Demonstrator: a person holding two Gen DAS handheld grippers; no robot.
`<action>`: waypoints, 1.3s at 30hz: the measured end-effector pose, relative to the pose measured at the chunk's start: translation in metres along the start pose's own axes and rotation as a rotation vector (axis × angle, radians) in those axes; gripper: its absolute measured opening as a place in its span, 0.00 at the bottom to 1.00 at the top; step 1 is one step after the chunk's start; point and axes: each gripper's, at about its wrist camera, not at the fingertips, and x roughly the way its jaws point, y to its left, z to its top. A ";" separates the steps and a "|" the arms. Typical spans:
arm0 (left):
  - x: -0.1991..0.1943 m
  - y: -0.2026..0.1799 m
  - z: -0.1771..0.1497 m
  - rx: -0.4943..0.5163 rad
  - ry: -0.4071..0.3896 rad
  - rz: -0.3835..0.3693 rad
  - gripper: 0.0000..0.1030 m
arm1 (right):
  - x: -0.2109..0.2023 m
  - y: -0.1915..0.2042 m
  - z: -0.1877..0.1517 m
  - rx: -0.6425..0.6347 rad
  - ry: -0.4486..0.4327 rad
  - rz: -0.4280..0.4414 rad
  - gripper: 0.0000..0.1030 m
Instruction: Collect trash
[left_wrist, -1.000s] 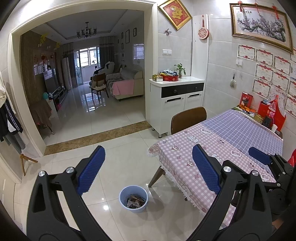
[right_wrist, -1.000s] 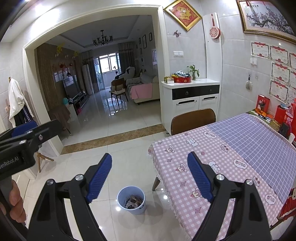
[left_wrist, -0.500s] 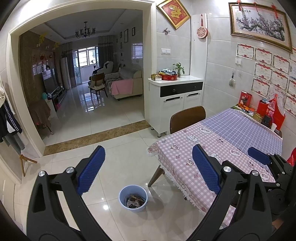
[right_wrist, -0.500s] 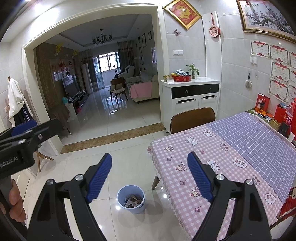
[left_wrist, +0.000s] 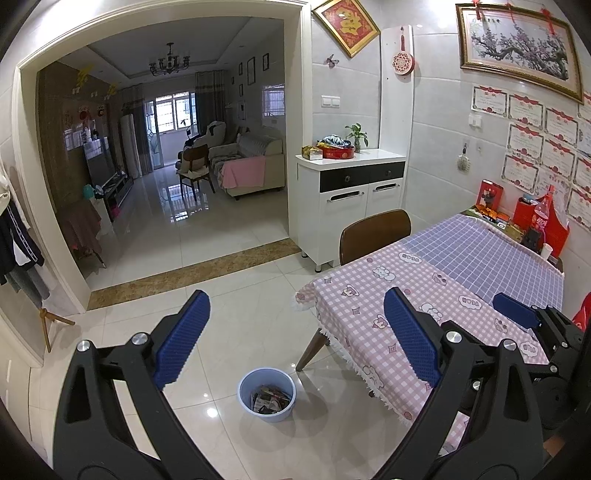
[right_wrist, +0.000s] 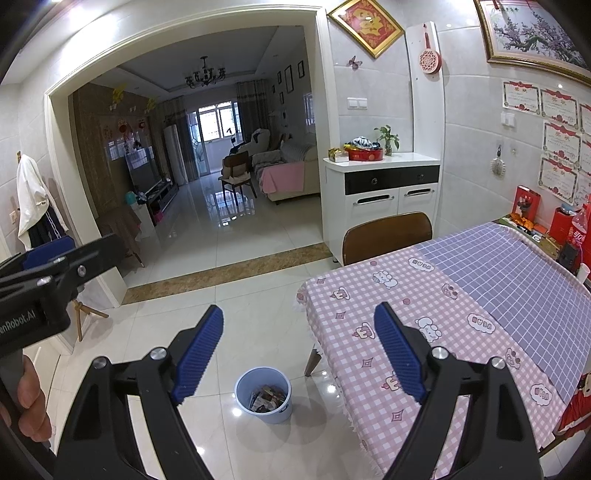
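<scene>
Left wrist view: trash already binned, both grippers empty

Left gripper (left_wrist: 295, 350) and right gripper (right_wrist: 297, 354) hover, fingers apart, holding nothing. Wrappers fill the blue bin (left_wrist: 266, 394) on the floor just off the table's (left_wrist: 436, 291) near corner. Tablecloth looks bare; collecting seems nearly finished. Open tiled floor surrounds the bin.

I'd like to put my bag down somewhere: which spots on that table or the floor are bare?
The pink checked cloth and the purple grid cloth beside it lie bare. The table's far end by the wall is crowded with red boxes and a bottle. The floor is bare around the blue bin, which holds wrappers.
</scene>
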 end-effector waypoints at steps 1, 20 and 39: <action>0.000 0.000 -0.001 0.000 0.000 -0.001 0.91 | 0.000 0.000 0.001 0.000 0.000 0.000 0.80; 0.008 0.009 -0.005 0.010 0.011 -0.012 0.91 | 0.001 0.001 -0.004 0.001 0.005 -0.002 0.80; 0.012 0.014 -0.004 0.009 0.014 -0.020 0.91 | 0.006 0.001 -0.007 0.007 0.014 -0.005 0.80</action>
